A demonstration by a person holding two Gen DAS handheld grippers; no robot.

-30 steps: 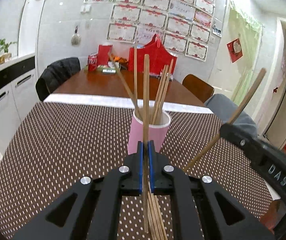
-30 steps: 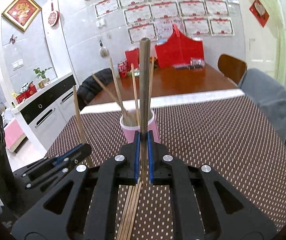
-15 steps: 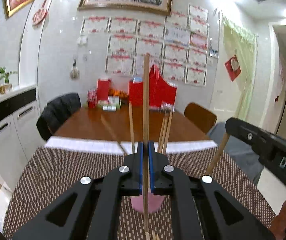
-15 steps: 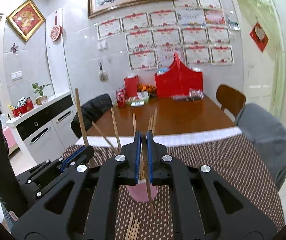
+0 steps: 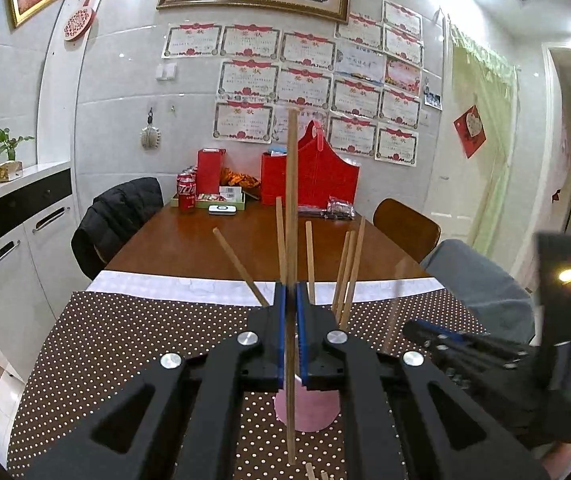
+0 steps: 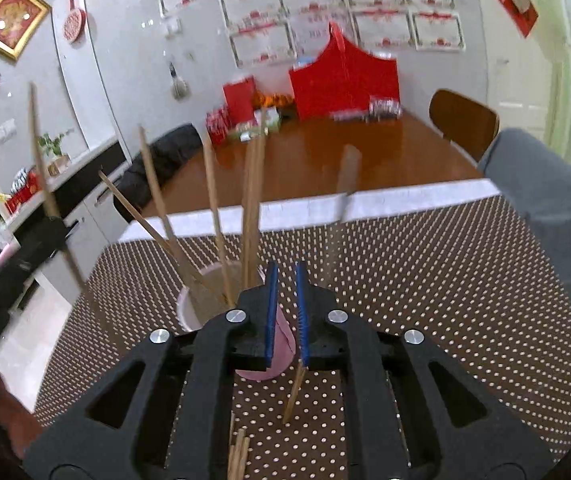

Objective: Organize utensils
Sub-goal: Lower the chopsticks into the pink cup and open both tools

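Left gripper (image 5: pixel 292 292): jaws closed, pinching one upright chopstick (image 5: pixel 292 200) partway up its length. The stick is standing vertical, its lower end hanging in front of the pink cup (image 5: pixel 317 416).

Right gripper (image 6: pixel 286 272): jaws standing at a narrow slit, with one tilted chopstick (image 6: pixel 294 392) running along the right pad. It is blurred, so the exact pinch point is unclear. Its lower tip is hanging just above the dotted worktop cloth (image 6: pixel 445 280), to the right of the cup.

One cup, standing upright on the cloth between and just beyond the two grippers.

Five cup chopsticks (image 6: pixel 213 200) are leaning inside it, fanning out at different angles; one is tilting far to the left.

A small bunch of loose chopsticks (image 6: pixel 238 454) is lying on the cloth, nearer the camera than the cup. About three; the count is uncertain.
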